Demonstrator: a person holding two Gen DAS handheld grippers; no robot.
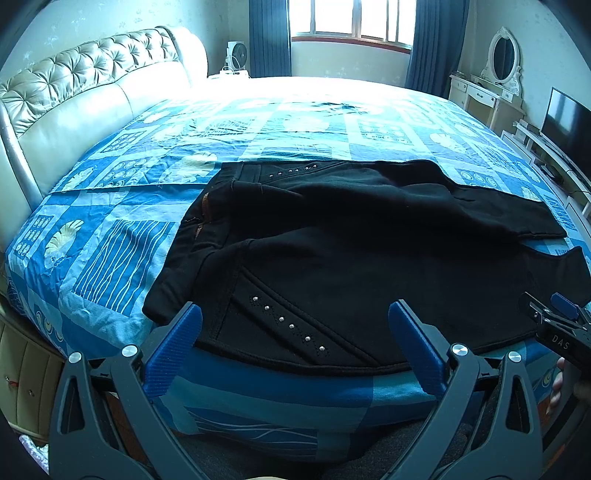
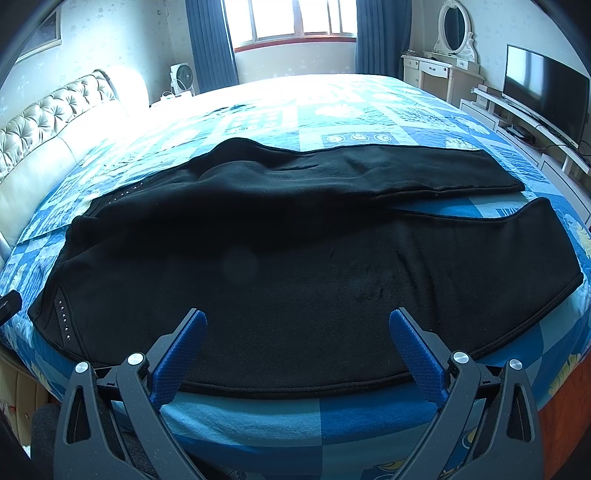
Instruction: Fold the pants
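bed (image 1: 110, 236), blue patterned cover | black pants (image 1: 332, 258) spread flat

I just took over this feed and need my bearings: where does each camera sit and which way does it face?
Left wrist: at the near bed edge, facing the waist end of the pants; open left gripper shows, right gripper at far right.
Right wrist: same edge, further toward the legs; open right gripper shows.
Shared: pants, blue bedspread, window, mirror, TV.
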